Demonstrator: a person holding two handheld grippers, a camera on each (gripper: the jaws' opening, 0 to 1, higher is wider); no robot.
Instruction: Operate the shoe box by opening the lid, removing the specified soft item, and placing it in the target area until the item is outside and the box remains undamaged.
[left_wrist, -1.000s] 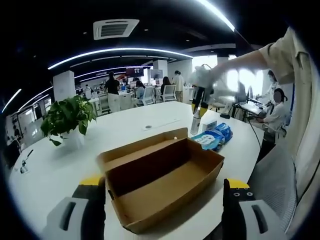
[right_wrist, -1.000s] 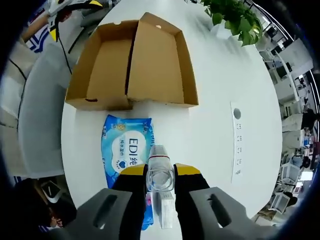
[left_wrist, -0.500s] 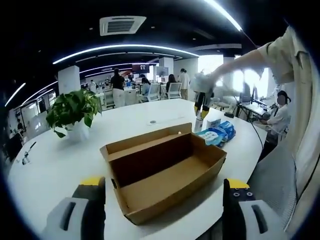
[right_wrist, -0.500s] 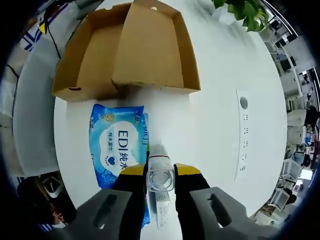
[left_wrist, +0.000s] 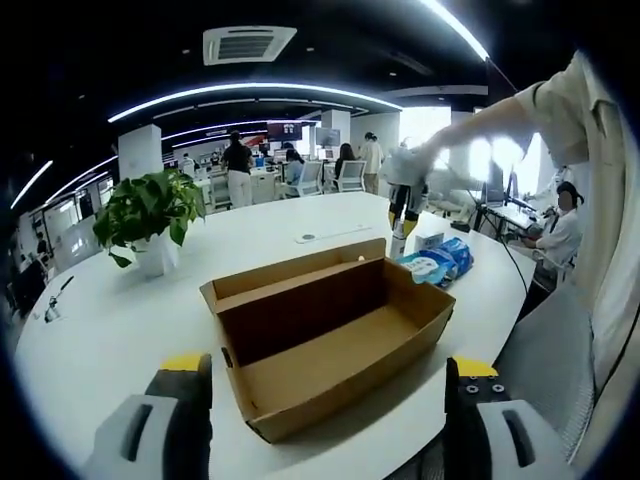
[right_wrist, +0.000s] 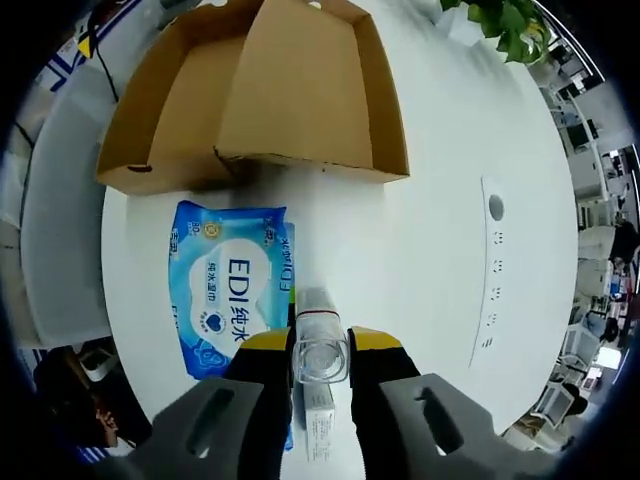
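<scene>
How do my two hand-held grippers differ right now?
The right hand-held gripper is shut on a clear bottle beside the blue wipes pack; the left hand-held gripper is open and holds nothing. The right looks down on the table; the left looks level across the open shoe box. Both have yellow-tipped black jaws.

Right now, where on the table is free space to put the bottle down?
The white table is bare between the open cardboard box and the socket strip. It is crowded at the blue wipes pack and small white carton, under the bottle in the right gripper.
</scene>
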